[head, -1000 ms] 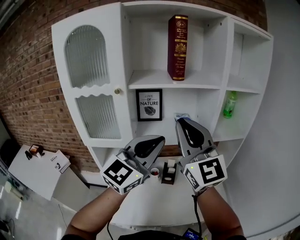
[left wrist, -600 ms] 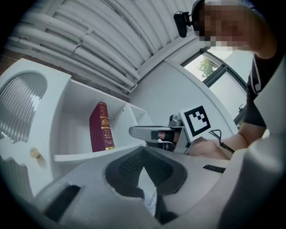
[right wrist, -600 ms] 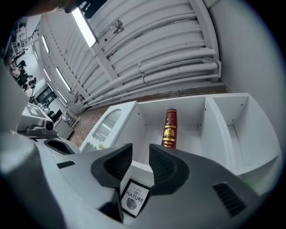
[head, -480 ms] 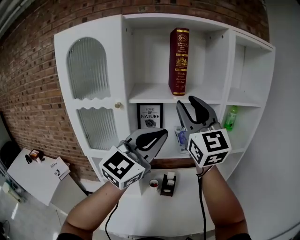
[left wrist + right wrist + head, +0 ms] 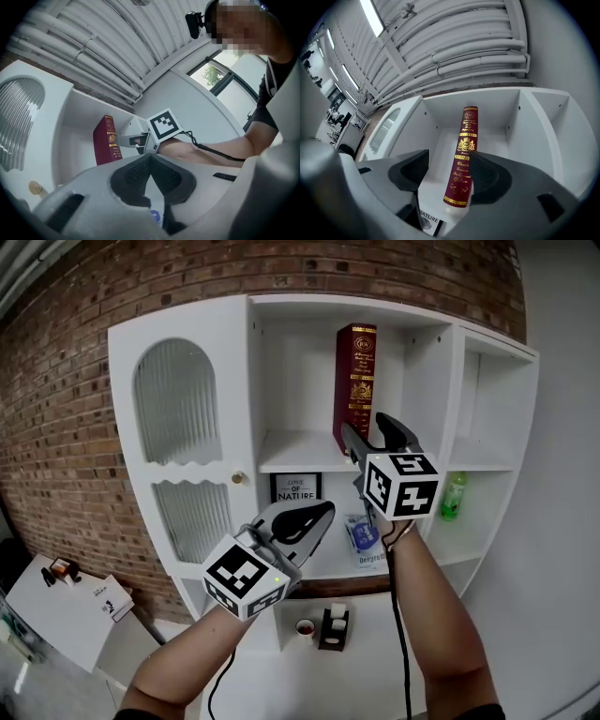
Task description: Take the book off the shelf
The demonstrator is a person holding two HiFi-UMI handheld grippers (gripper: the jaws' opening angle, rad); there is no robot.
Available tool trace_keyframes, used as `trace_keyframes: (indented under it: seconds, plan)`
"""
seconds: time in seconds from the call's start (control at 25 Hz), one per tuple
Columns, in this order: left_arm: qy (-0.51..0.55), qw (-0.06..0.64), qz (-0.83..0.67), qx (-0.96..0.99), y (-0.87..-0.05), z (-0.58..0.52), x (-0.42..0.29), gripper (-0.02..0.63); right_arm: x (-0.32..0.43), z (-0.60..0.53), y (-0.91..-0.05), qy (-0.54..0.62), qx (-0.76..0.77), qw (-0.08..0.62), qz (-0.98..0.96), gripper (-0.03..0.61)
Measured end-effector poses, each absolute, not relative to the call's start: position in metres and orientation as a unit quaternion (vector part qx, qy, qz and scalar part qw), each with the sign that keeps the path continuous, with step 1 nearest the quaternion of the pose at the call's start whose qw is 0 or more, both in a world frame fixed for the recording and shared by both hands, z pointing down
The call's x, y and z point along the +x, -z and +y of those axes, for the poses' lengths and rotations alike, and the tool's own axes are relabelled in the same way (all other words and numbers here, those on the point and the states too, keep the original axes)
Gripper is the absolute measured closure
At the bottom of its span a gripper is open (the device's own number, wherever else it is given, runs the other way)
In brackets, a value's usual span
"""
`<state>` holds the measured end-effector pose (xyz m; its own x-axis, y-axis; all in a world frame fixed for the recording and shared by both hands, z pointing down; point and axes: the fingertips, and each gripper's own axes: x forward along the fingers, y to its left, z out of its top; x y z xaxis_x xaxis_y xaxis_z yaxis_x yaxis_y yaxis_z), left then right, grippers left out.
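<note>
Right claw (image 5: 364, 424) (just opening) gapes, book (image 5: 355, 371) seen between its 2 jaws; left claw (image 5: 325, 511) together.

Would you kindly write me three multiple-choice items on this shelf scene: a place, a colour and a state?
1. Where does the book stand? A) upper middle compartment B) lowest ledge C) right compartment
2. What colour is the bottle? A) red B) green C) blue
3. How do the jaws of the right gripper stand? A) open B) shut on the book C) shut, empty
1 A: it stands upright above the framed print. 2 B: plainly green. 3 A: they have just been opening; the book shows between them, ungripped.
</note>
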<state>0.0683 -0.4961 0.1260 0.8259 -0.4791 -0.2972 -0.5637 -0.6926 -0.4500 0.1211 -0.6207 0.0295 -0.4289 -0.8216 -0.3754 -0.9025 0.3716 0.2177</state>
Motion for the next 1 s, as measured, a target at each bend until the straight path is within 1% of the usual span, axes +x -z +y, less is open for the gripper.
trace_keyframes:
  seconds: [0.2, 0.4, 1.0]
  plan:
    - [-0.081, 0.265, 0.286, -0.917, -0.116, -0.503, 0.063, 0.609, 0.125, -0.653, -0.024, -0.175, -0.547, 0.092, 0.814, 0.305]
    - [-0.081, 0.259, 0.293, -0.917, -0.107, -0.512, 0.056, 0.609, 0.129, -0.684, -0.025, -0.13, -0.553, 0.096, 0.817, 0.295]
    - [-0.083, 0.274, 0.287, -0.914, -0.085, -0.522, 0.06, 0.609, 0.124, -0.72, -0.02, -0.129, -0.589, 0.055, 0.796, 0.295]
